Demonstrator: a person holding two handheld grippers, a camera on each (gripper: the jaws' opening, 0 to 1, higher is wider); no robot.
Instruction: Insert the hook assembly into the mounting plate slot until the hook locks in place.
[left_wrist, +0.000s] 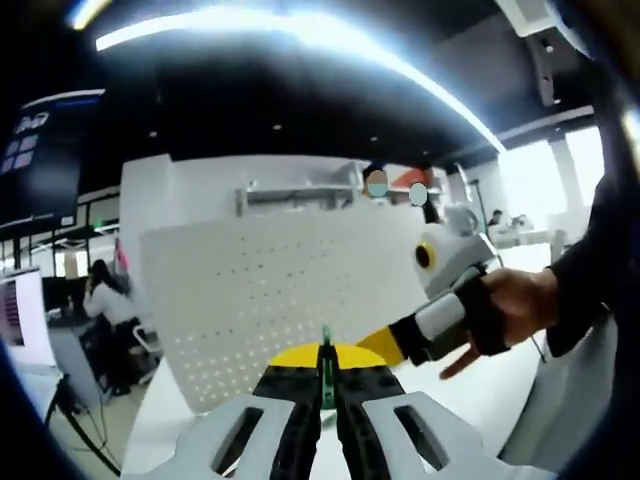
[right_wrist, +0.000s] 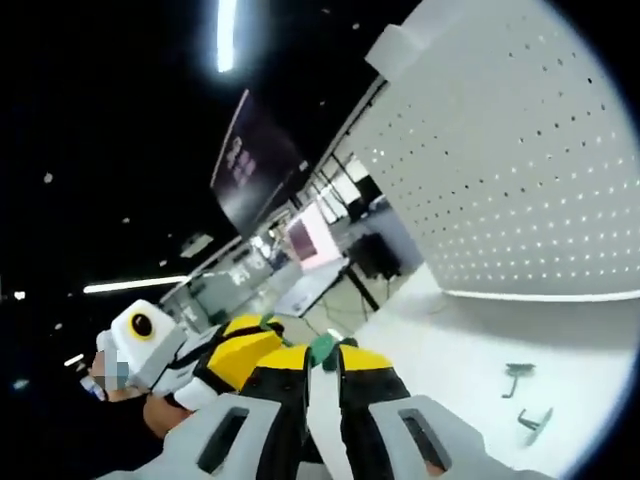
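A white perforated mounting plate (left_wrist: 280, 285) stands upright on the white table, just ahead of my left gripper (left_wrist: 325, 352). Its jaws are shut on a thin green hook piece (left_wrist: 325, 368) that stands on edge between them. My right gripper (left_wrist: 388, 345), held in a gloved hand (left_wrist: 505, 310), comes in from the right with its yellow tips touching the left gripper's tips. In the right gripper view, my right gripper (right_wrist: 322, 352) is closed on a green part (right_wrist: 321, 349), and the left gripper (right_wrist: 245, 345) is pressed in beside it. The plate (right_wrist: 520, 180) fills the upper right there.
Two small dark metal hooks (right_wrist: 518, 378) (right_wrist: 535, 418) lie loose on the white table (right_wrist: 450, 350) below the plate. A seated person (left_wrist: 108, 295) and monitors (left_wrist: 20, 315) are off to the left, beyond the table's edge. A dark hanging screen (right_wrist: 255, 165) is in the background.
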